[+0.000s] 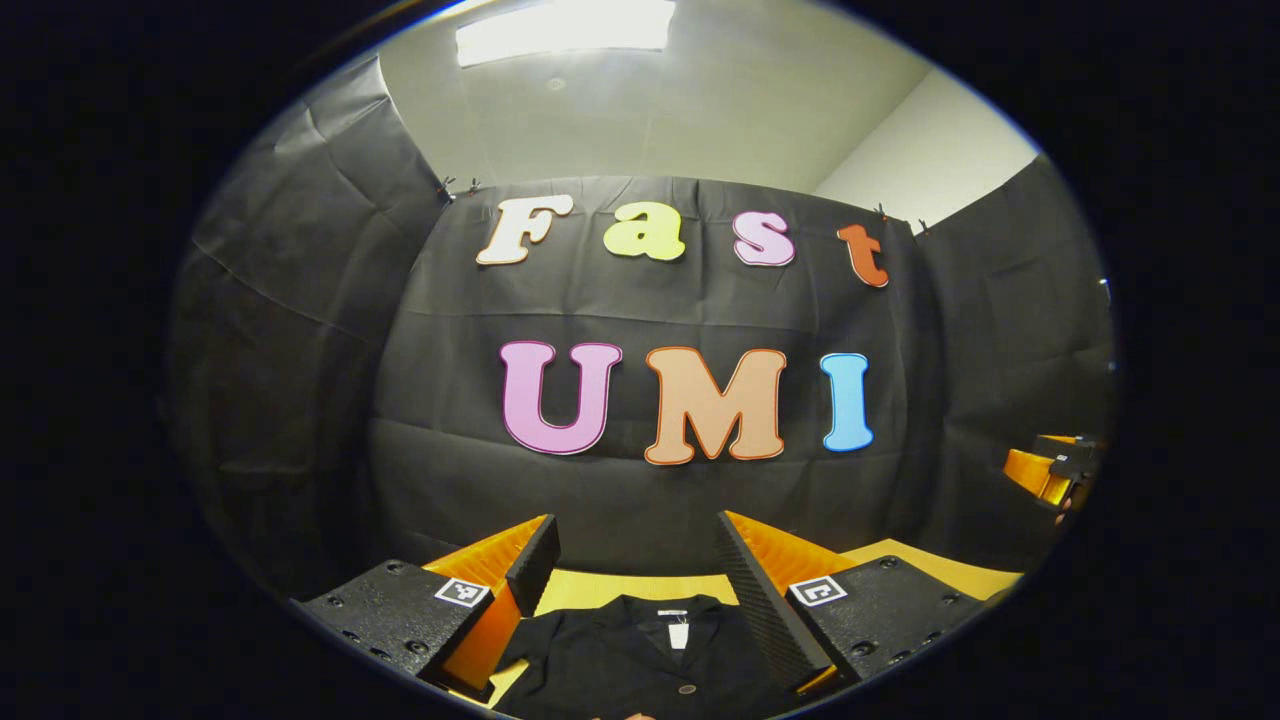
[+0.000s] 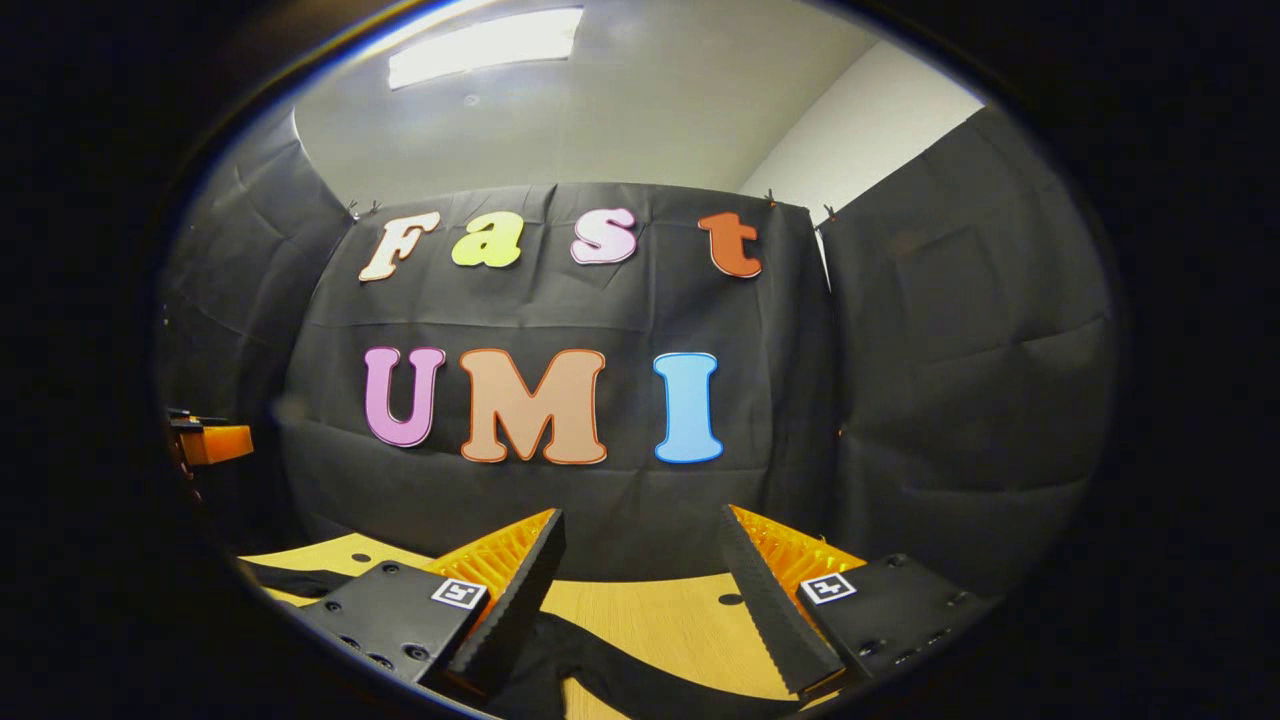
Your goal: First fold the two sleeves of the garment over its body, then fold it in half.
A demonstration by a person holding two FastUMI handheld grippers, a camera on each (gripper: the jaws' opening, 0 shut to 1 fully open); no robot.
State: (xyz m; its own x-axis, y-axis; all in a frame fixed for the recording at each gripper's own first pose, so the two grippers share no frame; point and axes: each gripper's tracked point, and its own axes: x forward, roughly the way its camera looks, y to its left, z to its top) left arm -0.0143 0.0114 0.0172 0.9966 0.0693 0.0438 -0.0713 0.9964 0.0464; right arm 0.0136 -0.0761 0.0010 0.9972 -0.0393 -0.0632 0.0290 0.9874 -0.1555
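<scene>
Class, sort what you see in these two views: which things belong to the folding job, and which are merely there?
Belong to the job:
- dark garment, lying flat, collar facing the wall
- its sleeve stretched across the table
- left claw, open above the garment
- right claw, open above the sleeve

Merely there:
- wooden table
- ceiling light

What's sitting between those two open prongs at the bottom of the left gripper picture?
In the left gripper view, the left gripper stands open, and between its fingers lies the dark garment, collar up, on the yellow table.

A black garment [image 1: 640,660] lies spread on the wooden table [image 2: 660,620].
</scene>
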